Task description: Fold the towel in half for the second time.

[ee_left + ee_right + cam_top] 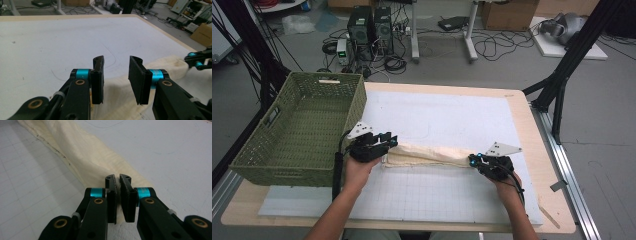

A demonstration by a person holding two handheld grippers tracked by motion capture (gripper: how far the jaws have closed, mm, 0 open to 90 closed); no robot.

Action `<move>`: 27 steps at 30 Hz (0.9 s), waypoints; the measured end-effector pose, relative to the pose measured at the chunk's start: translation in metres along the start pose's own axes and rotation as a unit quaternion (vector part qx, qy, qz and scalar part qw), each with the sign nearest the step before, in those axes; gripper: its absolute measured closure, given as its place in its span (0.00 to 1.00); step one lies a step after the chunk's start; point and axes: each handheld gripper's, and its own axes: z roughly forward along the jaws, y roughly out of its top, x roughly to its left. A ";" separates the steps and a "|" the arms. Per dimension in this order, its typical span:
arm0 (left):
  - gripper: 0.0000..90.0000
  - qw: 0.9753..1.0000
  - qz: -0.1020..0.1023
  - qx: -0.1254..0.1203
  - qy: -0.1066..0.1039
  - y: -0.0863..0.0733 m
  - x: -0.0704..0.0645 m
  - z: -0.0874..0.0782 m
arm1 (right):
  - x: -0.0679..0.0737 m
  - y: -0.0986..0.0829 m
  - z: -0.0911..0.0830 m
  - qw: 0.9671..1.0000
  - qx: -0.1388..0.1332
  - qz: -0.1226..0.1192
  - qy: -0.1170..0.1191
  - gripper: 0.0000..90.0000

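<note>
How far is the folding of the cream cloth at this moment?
The cream fabric cloth already lies folded into a long narrow band on the white gridded mat. In hand: the right gripper is shut on one end of it, while the left gripper is open, with the other end between its fingers. Probably left: closing the left gripper, folding further, and perhaps moving the cloth to the green woven basket.

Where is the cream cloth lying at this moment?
In the high view the cream cloth lies folded lengthwise across the white mat, right of the green basket, between the left gripper and the right gripper.
</note>
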 end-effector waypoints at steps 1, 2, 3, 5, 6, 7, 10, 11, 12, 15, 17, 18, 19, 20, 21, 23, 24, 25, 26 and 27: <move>0.72 1.000 -0.003 -0.005 0.003 0.000 0.001 0.002 | 0.000 0.000 0.000 1.000 -0.001 0.000 0.000 0.94; 0.72 1.000 -0.005 -0.008 0.006 0.001 0.001 0.004 | 0.001 0.000 0.000 1.000 0.001 0.000 0.000 0.94; 0.72 1.000 -0.003 -0.006 0.009 0.001 0.002 0.006 | 0.000 0.000 0.000 1.000 0.000 -0.002 -0.001 0.94; 0.73 1.000 0.002 0.016 0.011 -0.002 0.003 0.011 | 0.000 0.000 0.000 1.000 0.000 0.000 -0.001 0.94; 0.74 0.999 0.004 0.032 0.012 -0.004 0.003 0.013 | 0.000 0.000 0.000 1.000 0.000 0.000 -0.001 0.94; 0.75 0.999 0.005 0.041 0.016 -0.006 0.003 0.015 | 0.000 0.000 0.000 1.000 0.000 0.000 -0.001 0.93; 0.77 0.998 0.020 0.059 0.027 -0.015 0.002 0.015 | -0.001 -0.001 0.000 1.000 -0.001 0.003 -0.003 0.92; 0.78 0.998 0.021 0.057 0.028 -0.019 0.002 0.015 | -0.001 -0.001 0.000 1.000 -0.002 0.004 -0.004 0.92; 0.78 0.997 0.021 0.062 0.031 -0.022 0.001 0.015 | -0.001 -0.002 0.000 1.000 -0.002 0.006 -0.006 0.92; 0.79 0.995 0.030 0.087 0.040 -0.031 -0.001 0.016 | -0.001 -0.002 -0.001 1.000 -0.005 0.012 -0.007 0.91; 0.80 0.994 0.033 0.091 0.043 -0.036 -0.003 0.016 | -0.002 -0.002 -0.001 1.000 -0.004 0.013 -0.006 0.91; 0.80 0.994 0.038 0.095 0.045 -0.037 -0.004 0.016 | -0.001 -0.002 -0.001 1.000 -0.005 0.014 -0.006 0.91; 0.80 0.993 0.044 0.100 0.047 -0.039 -0.004 0.016 | -0.001 -0.002 -0.001 1.000 -0.006 0.015 -0.005 0.90; 0.80 0.992 0.051 0.103 0.048 -0.041 -0.004 0.016 | -0.002 -0.002 -0.001 1.000 -0.006 0.016 -0.004 0.88; 0.80 0.992 0.054 0.105 0.051 -0.041 -0.005 0.016 | -0.002 -0.002 -0.002 1.000 -0.007 0.021 -0.001 0.85; 0.79 0.991 0.059 0.102 0.055 -0.042 -0.005 0.016 | -0.005 0.000 -0.006 0.999 -0.027 0.033 0.003 0.81; 0.79 0.991 0.061 0.101 0.057 -0.042 -0.006 0.016 | -0.007 0.002 -0.010 0.998 -0.044 0.046 0.004 0.78; 0.78 0.991 0.062 0.101 0.058 -0.042 -0.006 0.016 | -0.010 0.005 -0.015 0.996 -0.061 0.059 0.005 0.73; 0.77 0.991 0.063 0.102 0.059 -0.042 -0.006 0.016 | -0.013 0.007 -0.019 0.994 -0.081 0.077 0.008 0.70; 0.77 0.991 0.064 0.102 0.061 -0.042 -0.006 0.017 | -0.015 0.009 -0.024 0.990 -0.101 0.094 0.007 0.68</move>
